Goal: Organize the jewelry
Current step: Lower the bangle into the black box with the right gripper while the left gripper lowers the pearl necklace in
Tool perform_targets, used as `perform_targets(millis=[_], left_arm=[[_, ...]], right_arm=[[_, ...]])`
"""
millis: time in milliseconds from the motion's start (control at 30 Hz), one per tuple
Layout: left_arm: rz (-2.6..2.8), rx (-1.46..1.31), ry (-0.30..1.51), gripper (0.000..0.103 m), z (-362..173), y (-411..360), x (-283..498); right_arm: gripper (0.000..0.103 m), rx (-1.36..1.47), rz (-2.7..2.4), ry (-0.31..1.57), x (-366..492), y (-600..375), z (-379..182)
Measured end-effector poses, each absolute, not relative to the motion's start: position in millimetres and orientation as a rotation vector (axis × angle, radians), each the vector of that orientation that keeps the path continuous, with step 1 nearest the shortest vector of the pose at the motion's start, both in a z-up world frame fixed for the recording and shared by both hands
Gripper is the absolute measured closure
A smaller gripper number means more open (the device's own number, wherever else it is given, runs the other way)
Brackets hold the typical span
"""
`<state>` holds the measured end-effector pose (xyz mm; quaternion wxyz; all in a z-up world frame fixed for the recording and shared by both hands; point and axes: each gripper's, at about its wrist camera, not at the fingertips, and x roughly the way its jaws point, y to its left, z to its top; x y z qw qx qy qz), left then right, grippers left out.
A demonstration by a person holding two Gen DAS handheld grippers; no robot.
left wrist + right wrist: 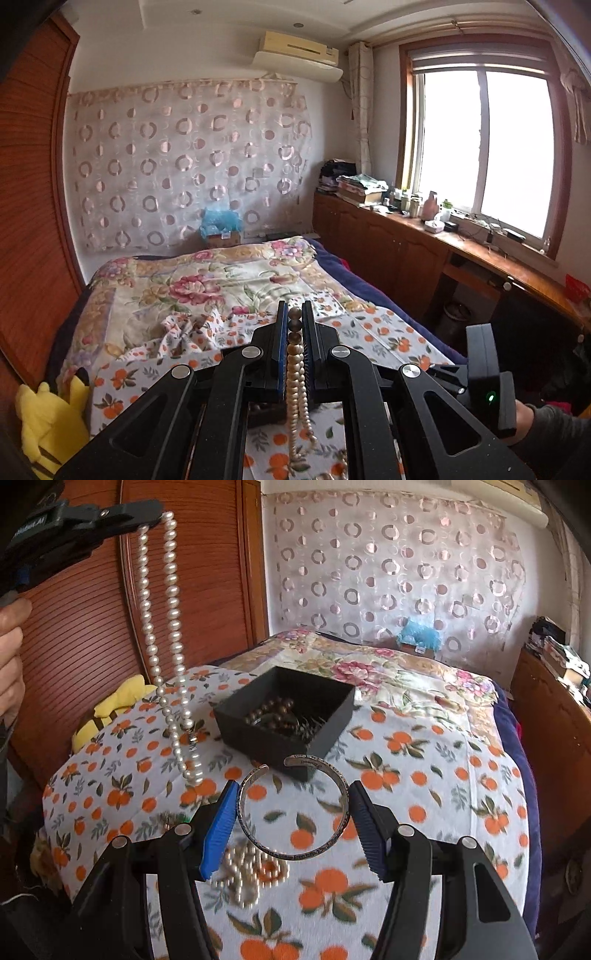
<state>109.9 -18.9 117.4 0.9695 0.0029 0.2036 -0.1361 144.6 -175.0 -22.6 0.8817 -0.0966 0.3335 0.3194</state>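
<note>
My left gripper (294, 314) is shut on a pearl necklace (297, 373) and holds it high; in the right wrist view the gripper (155, 518) is at the upper left and the necklace (173, 627) hangs down, its lower end near the cloth. My right gripper (291, 790) holds a silver cuff bangle (293, 808) between its pads, above the orange-print cloth (406, 775). A black box (284, 716) with dark beads inside sits just beyond. Another pearl strand (247, 875) lies on the cloth under the right gripper.
The cloth lies on a bed with a floral quilt (207, 280). A yellow plush toy (110, 705) sits at the bed's left edge by a wooden wardrobe (92, 609). A cluttered wooden counter (424, 229) runs along the window side.
</note>
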Motion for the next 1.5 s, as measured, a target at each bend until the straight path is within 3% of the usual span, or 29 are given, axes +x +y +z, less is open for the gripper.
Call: perform_targets(millis=[600,933,1367,1400,1500], left_arm=[[-0.222,0.019,0.414,0.096,112.9,-3.7,201.7],[-0.213,0.016,0.453,0.096,90.1,2.2,230.5],[-0.2,0.05,0.506,0.096,70.5,-3.9,240.9],[-0.192,0.059,0.512,0.095,66.8,-4.5,241.3],[-0.179,0.071,0.548,0.076,54.7,-6.0,241.3]], right_arm=[[0.04,-0.262,0.786,0.694,239.9,-105.8,-30.2],[0.04,-0.305,0.824,0.748,248.6,-91.3,-52.6],[0.04,-0.243,0.781,0.728,238.2,-120.4,-37.9],[0.04,-0.236,0.771,0.73,235.7,-124.9,-37.8],[0.04,-0.223,0.745,0.732,227.1,-135.5,-38.6]])
